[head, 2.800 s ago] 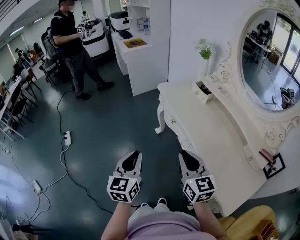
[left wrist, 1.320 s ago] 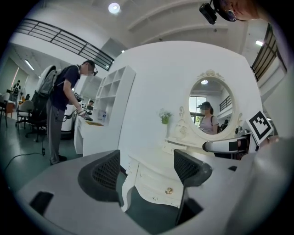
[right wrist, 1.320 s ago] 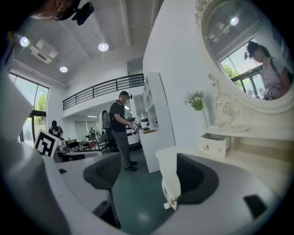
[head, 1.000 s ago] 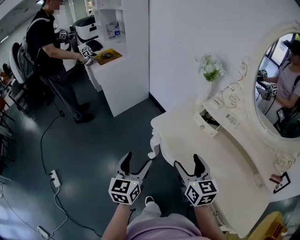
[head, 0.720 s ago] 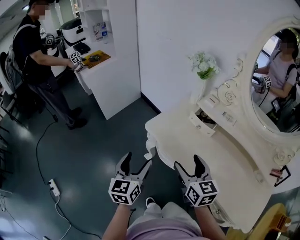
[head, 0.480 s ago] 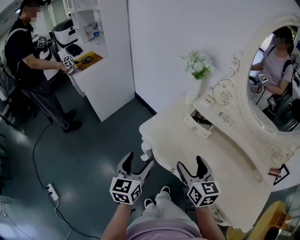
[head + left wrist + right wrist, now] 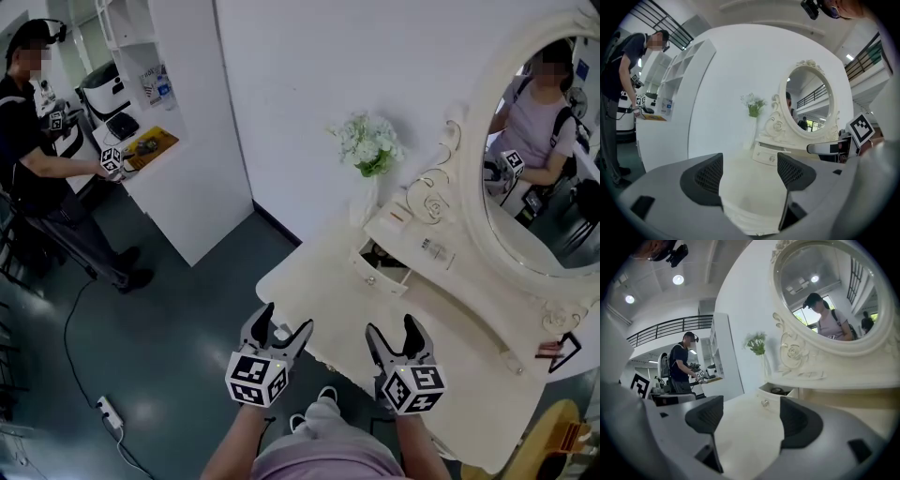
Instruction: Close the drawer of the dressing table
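The small cream-white drawer stands pulled out of the low raised tier at the back of the cream-white carved desk. It sits just below the oval mirror and beside a tall white vase of pale flowers. Its flat front carries a small round knob, and something dark lies inside, too small to tell.

The left gripper has its jaws wide apart with nothing between them but the bare desk top; in the left gripper view the drawer lies straight ahead, well beyond the jaw tips. The right gripper also has its jaws spread wide and empty, touching nothing. In the right gripper view the drawer shows ahead in the gap between the jaws, well apart from them, its knob facing them.
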`<state>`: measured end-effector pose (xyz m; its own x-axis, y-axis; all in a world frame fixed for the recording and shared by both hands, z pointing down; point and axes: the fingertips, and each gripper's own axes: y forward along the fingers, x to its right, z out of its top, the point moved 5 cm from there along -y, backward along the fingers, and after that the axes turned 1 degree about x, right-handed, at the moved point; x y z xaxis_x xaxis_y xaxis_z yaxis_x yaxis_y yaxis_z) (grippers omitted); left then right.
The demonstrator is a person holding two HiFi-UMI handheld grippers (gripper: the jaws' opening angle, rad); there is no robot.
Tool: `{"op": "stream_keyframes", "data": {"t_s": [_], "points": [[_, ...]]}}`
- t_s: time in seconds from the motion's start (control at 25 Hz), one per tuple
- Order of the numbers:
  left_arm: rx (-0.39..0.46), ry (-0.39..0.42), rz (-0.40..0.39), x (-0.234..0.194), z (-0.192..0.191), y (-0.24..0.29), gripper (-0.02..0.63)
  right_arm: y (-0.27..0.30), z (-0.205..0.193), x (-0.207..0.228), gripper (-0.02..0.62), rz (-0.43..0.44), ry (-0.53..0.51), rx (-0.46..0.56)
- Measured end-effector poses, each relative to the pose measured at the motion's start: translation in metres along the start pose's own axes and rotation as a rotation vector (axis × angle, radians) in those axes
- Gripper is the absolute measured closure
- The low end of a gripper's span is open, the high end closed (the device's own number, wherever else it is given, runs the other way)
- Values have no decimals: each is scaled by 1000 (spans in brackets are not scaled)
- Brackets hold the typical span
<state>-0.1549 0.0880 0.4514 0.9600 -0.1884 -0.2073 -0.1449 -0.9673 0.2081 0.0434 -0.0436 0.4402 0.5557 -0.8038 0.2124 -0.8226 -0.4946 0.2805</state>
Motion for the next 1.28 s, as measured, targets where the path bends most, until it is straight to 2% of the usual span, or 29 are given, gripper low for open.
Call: {"op": "stream_keyframes", "data": {"t_s": [0.44, 0.76, 1.04, 1.28], "points": [[-30, 14, -40, 10, 9, 68, 256, 21, 10, 47, 224, -54, 30, 1], [-57, 27, -120, 8, 14, 110, 256, 29, 8, 63, 223, -133, 62, -6], [-119, 42, -259, -1, 12, 153, 258, 46, 4, 67, 222, -262, 96, -22], [-172, 86, -380, 3, 9, 189, 258, 60, 1, 69, 222, -342, 116, -35]]}}
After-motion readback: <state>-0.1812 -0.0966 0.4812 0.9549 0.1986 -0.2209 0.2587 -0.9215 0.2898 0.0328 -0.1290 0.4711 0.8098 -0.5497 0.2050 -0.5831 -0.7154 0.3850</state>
